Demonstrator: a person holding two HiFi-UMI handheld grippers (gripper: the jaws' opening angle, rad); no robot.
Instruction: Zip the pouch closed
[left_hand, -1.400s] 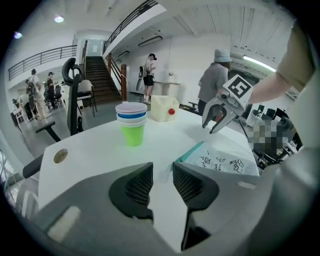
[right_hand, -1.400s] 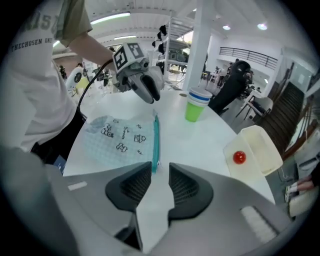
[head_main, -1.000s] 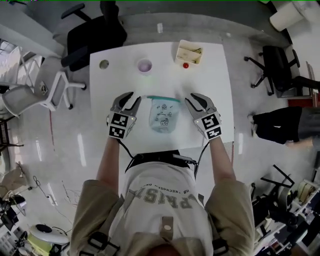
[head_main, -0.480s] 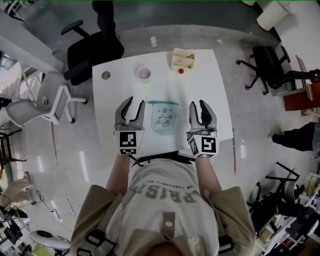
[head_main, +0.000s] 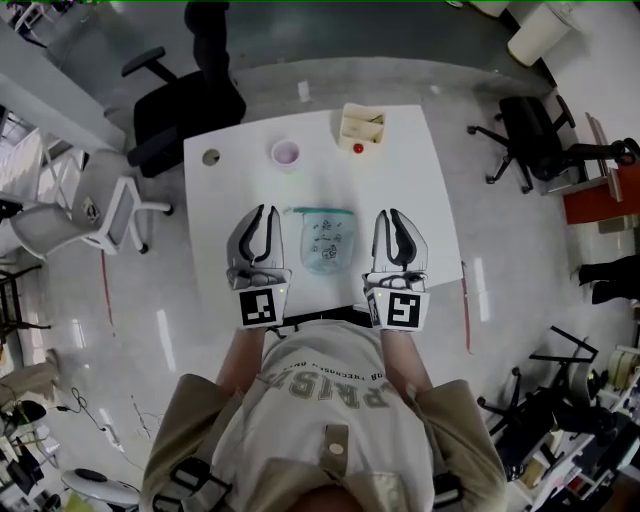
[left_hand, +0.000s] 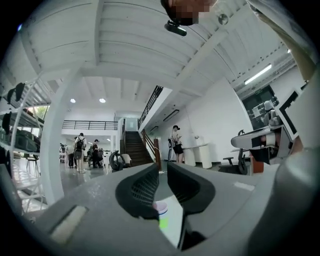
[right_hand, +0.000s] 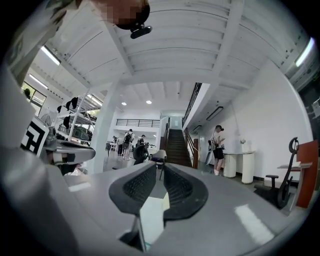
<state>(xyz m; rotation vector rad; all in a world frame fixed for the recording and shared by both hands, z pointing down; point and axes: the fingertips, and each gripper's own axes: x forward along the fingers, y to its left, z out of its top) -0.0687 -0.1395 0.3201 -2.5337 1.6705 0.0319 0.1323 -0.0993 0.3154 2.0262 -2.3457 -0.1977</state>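
Clear pouch (head_main: 325, 240) with a teal zip strip on its far edge is lying flat on the bench (head_main: 225, 185). It is sitting between the left hand-held gripper (head_main: 266, 214) and the right hand-held gripper (head_main: 394, 217). Both are empty, their jaws closing to narrow gaps, and both are sitting higher than a second ago.

Legible text: one partial item, on clothing.
Shirt (head_main: 335, 395), just on the near side of the white table (head_main: 215, 205): large pale letters "PRIS", the rest of the word not made out; the smaller line beside them is too fine to read. Pouch (head_main: 325, 240), on the table: dark printed marks, none legible.
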